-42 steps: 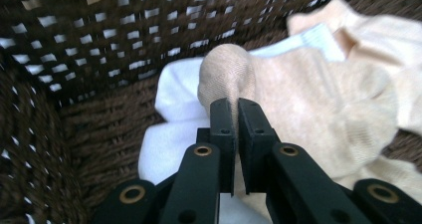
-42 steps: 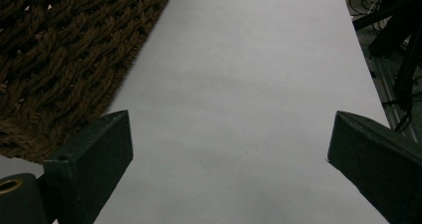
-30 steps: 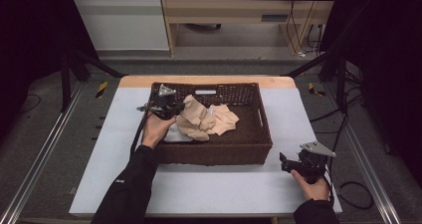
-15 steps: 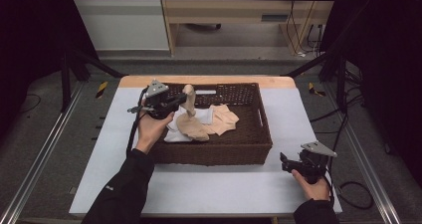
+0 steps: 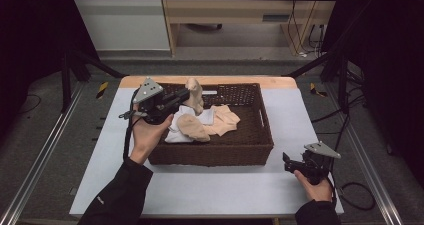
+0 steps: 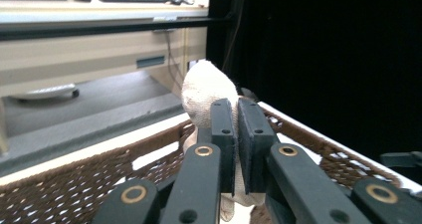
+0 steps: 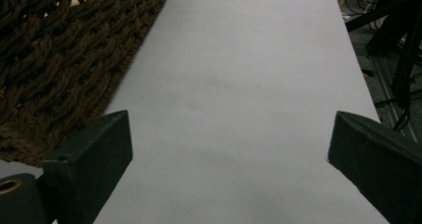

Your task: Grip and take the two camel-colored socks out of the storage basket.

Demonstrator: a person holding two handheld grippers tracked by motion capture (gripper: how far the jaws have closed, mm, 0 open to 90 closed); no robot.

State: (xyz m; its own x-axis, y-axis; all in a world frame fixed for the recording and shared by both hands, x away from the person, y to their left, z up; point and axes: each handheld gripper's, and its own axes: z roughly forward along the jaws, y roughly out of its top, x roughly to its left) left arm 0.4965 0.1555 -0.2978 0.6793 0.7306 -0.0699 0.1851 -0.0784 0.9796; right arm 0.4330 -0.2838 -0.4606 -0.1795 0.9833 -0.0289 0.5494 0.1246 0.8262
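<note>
Left gripper [image 5: 176, 99] — jaws clamped on sock [image 5: 195, 92], raised at basket [image 5: 260, 140] upper left | right gripper [image 5: 295, 166] — jaws wide, lower right | risk: thin pinch, sock may slip out.

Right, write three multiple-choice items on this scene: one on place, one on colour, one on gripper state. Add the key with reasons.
1. Where is the right gripper?
A. inside the basket
B. over the white table, near the basket's front right corner
C. on the floor

2. What colour is the woven wicker basket?
A. dark brown
B. white
C. green

3. How do the left gripper's jaws stand?
A. wide open
B. shut on nothing
C. shut on the beige knitted sock

Key: 1 B, the high view shows it over the white table beside that corner. 2 A, the weave is dark brown. 3 C, the left gripper view shows the sock pinched between the jaws.
</note>
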